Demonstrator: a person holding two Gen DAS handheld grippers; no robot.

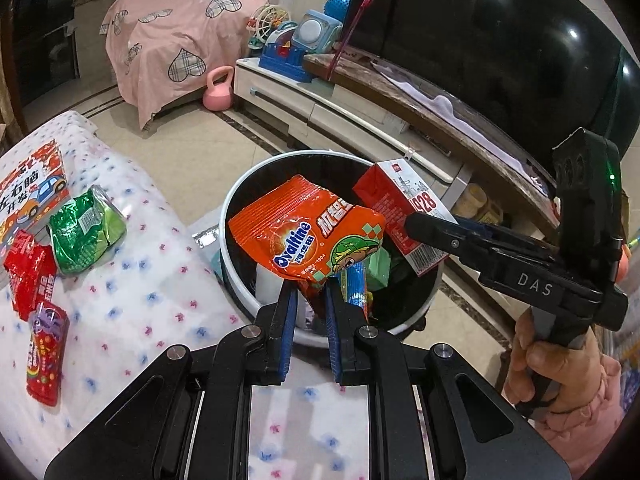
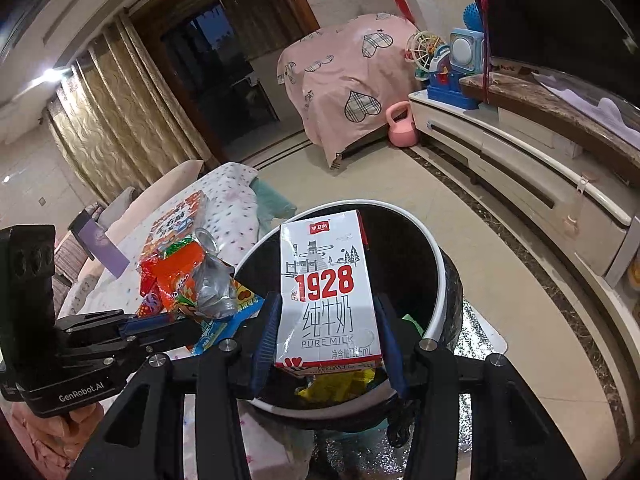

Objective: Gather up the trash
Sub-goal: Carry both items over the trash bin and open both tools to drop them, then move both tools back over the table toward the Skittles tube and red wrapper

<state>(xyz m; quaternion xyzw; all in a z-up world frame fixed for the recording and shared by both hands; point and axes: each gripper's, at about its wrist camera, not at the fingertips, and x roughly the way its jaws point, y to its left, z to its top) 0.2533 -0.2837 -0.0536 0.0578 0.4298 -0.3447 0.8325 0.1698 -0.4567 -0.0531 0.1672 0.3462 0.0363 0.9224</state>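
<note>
The left gripper [image 1: 312, 292] is clamped on the lower edge of an orange snack wrapper [image 1: 304, 232], which is held over the open bin [image 1: 240, 280] just ahead so that it can fall inside. The right gripper [image 2: 328, 332] is clamped on the sides of a milk carton [image 2: 326, 292], kept upright above the same bin. More wrappers [image 1: 86, 236] are left on the flowered tablecloth [image 1: 140, 320], off to the left gripper's left.
</note>
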